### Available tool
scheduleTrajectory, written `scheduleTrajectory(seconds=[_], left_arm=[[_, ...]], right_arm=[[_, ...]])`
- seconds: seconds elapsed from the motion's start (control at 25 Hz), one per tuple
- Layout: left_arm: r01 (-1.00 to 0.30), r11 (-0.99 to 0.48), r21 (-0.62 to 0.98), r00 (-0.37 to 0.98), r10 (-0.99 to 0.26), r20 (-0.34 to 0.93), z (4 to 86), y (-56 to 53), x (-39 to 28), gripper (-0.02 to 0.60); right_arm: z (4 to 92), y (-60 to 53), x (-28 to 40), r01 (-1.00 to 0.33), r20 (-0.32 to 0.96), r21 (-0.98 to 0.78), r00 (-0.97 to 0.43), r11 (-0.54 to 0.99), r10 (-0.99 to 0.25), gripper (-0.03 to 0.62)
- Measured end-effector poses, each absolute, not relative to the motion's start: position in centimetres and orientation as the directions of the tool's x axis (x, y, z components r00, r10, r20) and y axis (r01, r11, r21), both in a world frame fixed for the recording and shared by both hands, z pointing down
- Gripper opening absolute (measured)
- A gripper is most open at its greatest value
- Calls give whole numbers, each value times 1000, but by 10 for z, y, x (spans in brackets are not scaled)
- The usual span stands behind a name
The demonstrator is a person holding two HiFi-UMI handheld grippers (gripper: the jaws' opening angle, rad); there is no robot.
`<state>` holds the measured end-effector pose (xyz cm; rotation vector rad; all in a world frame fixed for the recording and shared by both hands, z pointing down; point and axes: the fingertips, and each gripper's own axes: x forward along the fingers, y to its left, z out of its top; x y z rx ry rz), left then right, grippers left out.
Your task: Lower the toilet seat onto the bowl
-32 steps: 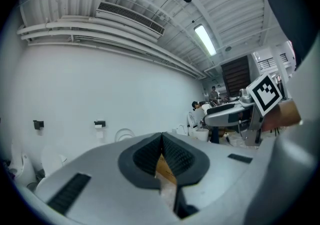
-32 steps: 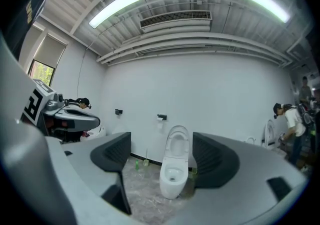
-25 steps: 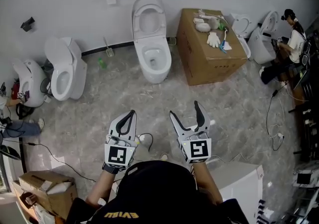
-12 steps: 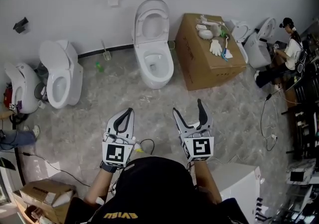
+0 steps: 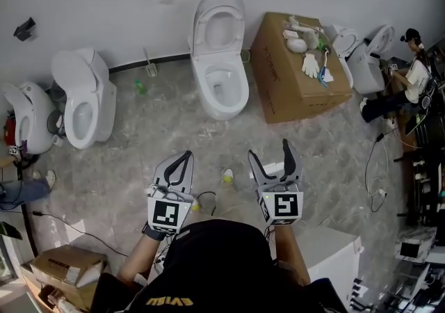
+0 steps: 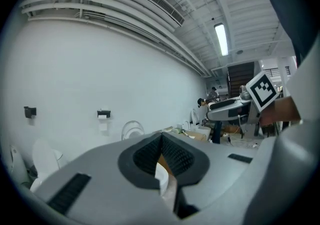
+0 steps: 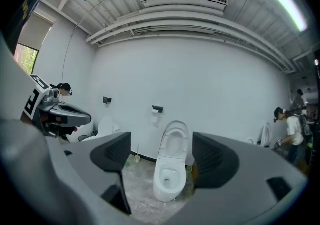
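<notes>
A white toilet [image 5: 222, 78] stands against the far wall, straight ahead of me. Its seat [image 5: 220, 25] is up, leaning back on the wall, and the bowl [image 5: 224, 89] is uncovered. Both grippers hang low in the head view, well short of the toilet. My left gripper [image 5: 185, 156] is shut with nothing in it; its pads meet in the left gripper view [image 6: 161, 138]. My right gripper [image 5: 270, 151] is open and empty. In the right gripper view [image 7: 163, 155] the toilet [image 7: 169, 176] with its raised seat [image 7: 176, 143] shows between the two pads.
A large cardboard box [image 5: 288, 85] with gloves and a brush on top stands right of the toilet. Two more toilets [image 5: 82, 99] stand at the left, others [image 5: 363, 61] at the right near a seated person [image 5: 411, 71]. A toilet brush [image 5: 149, 65], a green bottle [image 5: 141, 86] and floor cables [image 5: 379, 165] lie about.
The person has stepped toward the toilet, so it sits a little closer and more central. Both grippers keep their pose: left shut, right open.
</notes>
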<state>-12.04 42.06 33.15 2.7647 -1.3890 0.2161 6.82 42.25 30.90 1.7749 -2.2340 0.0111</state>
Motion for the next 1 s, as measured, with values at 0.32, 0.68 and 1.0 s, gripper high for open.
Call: scheduleTrajectory(seconds=[0.32, 0.68, 1.0], left_arm=[[-864, -503, 28, 497, -842, 210, 351, 357, -78, 11], [-862, -507, -28, 487, -842, 232, 331, 272, 19, 11], [-842, -538, -40, 507, -814, 283, 338, 226, 70, 11]], right_arm=[[341, 327, 104, -931, 216, 182, -274, 315, -937, 374], [358, 245, 186, -920, 218, 111, -346, 375, -913, 370], [386, 218, 229, -935, 259, 58, -323, 349, -910, 370]])
